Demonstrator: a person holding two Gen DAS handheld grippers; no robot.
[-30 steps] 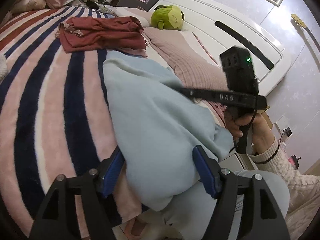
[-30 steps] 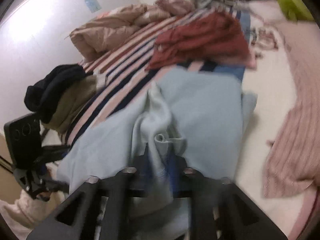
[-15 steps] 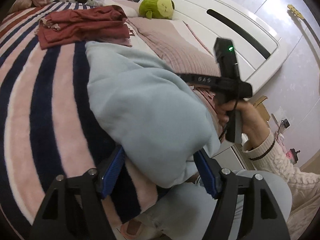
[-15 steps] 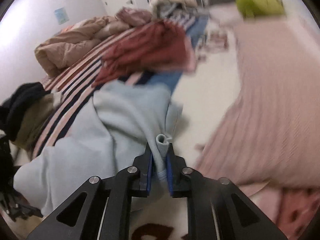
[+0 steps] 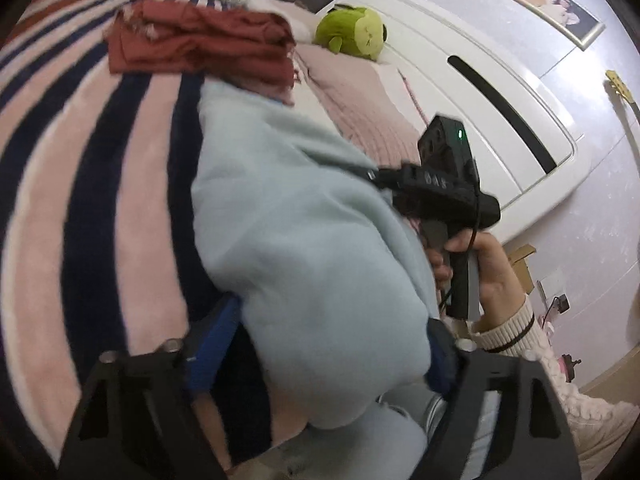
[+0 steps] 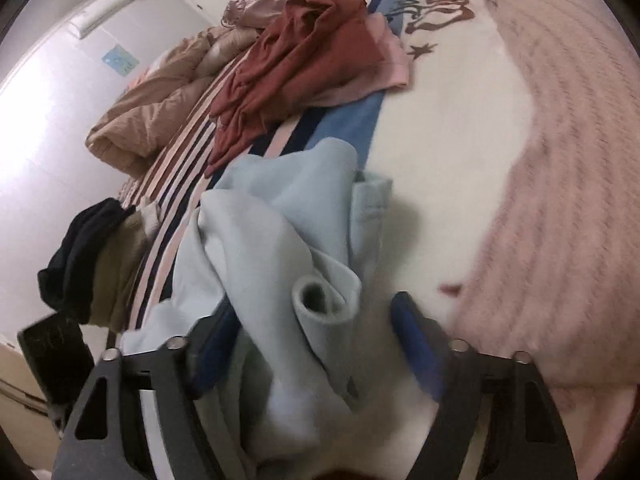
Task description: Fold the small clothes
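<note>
A pale blue garment (image 5: 296,240) lies bunched on the striped blanket (image 5: 100,168) at the bed's near edge. My left gripper (image 5: 324,356) is open, its blue pads either side of the garment's hanging end. My right gripper (image 6: 316,340) is open too, with a rolled cuff of the pale blue garment (image 6: 280,240) lying loose between its spread pads. The right gripper's body also shows in the left wrist view (image 5: 440,188), held by a hand at the garment's right side.
A folded dark red garment (image 5: 200,44) lies farther up the bed, beside a green plush toy (image 5: 352,36) and a pink ribbed blanket (image 6: 560,200). A black and an olive garment (image 6: 92,264) sit at the left. The white headboard (image 5: 480,92) stands behind.
My right gripper was shut on the pale blue cuff and has opened, letting it go. The garment now lies more bunched. My left gripper stays open.
</note>
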